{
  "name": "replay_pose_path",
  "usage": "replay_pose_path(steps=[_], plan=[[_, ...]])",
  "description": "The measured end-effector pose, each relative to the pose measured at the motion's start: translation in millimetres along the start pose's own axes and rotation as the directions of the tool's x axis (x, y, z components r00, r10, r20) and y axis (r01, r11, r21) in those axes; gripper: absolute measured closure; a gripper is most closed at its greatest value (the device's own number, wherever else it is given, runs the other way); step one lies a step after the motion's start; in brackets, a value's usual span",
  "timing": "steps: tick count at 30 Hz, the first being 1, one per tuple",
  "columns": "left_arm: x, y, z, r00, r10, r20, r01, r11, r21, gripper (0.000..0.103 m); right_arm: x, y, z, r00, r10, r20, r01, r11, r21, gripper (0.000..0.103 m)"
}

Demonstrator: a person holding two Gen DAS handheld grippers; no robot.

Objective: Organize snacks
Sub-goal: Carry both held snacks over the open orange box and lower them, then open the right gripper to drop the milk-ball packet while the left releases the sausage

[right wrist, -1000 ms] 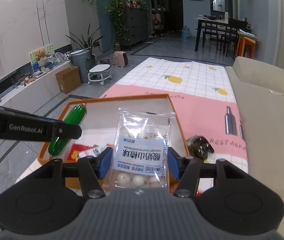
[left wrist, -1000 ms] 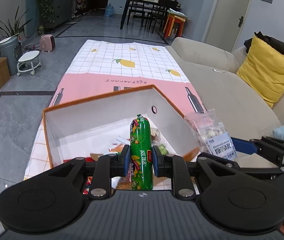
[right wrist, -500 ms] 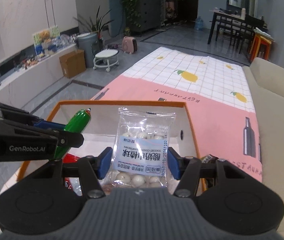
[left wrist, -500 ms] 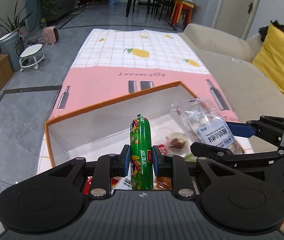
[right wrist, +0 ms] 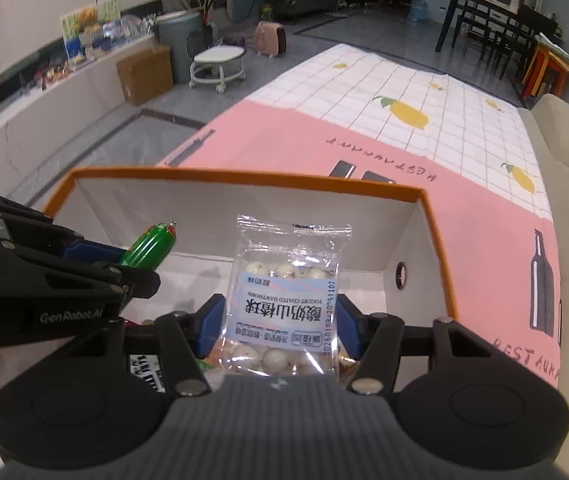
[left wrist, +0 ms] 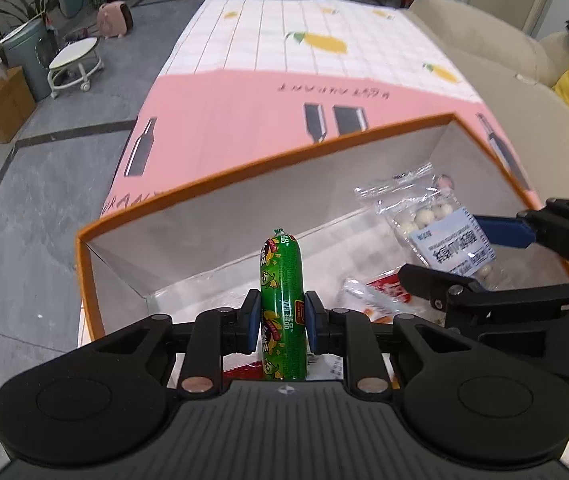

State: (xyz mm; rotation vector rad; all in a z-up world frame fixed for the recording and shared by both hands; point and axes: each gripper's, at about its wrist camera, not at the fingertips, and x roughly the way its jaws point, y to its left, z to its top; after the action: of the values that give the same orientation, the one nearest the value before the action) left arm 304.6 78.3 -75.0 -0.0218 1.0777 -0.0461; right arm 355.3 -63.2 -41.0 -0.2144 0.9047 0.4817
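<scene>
While both of my hands hang over the open orange-rimmed box point(left wrist: 220, 182), I count two tools and two snacks held, one in each. My left tool point(left wrist: 280, 320) is closed narrow on one green sausage stick point(left wrist: 282, 300); my right tool point(right wrist: 280, 322) is set wider, its blue pads pressed on the sides of one clear bag of white yogurt-coated balls point(right wrist: 286, 300).

The sausage stick's long axis runs straight along my left tool's fingers, its crimped tip pointing away from me toward the far wall of the box. It is a glossy green tube with cartoon faces and a small red patch, gripped near its middle. In the right wrist view it slants up to the right, above the left part of the box.

The bag stands flat-faced toward my right camera, its sealed top edge pointing away from me, its pale blue label printed upside down. In the left wrist view it is over the right part of the box.

On the white box floor lie several other wrappers, one red and white point(left wrist: 380, 292); I cannot count them surely. The box sits on one pink and white checked cloth point(right wrist: 424, 120) printed with lemons and bottles, covering the bench
</scene>
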Motion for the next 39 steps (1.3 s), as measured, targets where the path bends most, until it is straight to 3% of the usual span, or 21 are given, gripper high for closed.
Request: replay_pose_path(steps=[28, 32, 39], plan=[[46, 1, 1, 0.994, 0.060, -0.097, -0.058, 0.998, 0.023, 0.078, 53, 2, 10, 0.985, -0.035, -0.169, 0.031, 0.999, -0.028, 0.043], [46, 1, 1, 0.992, 0.064, -0.104, -0.062, 0.998, 0.025, 0.068, 52, 0, 9, 0.985, -0.022, -0.171, 0.020, 1.000, -0.013, 0.042], [35, 3, -1, 0.993, 0.078, -0.090, -0.078, 0.997, 0.009, 0.056, 42, -3, 10, 0.992, -0.057, -0.115, 0.058, 0.998, 0.007, 0.029]])
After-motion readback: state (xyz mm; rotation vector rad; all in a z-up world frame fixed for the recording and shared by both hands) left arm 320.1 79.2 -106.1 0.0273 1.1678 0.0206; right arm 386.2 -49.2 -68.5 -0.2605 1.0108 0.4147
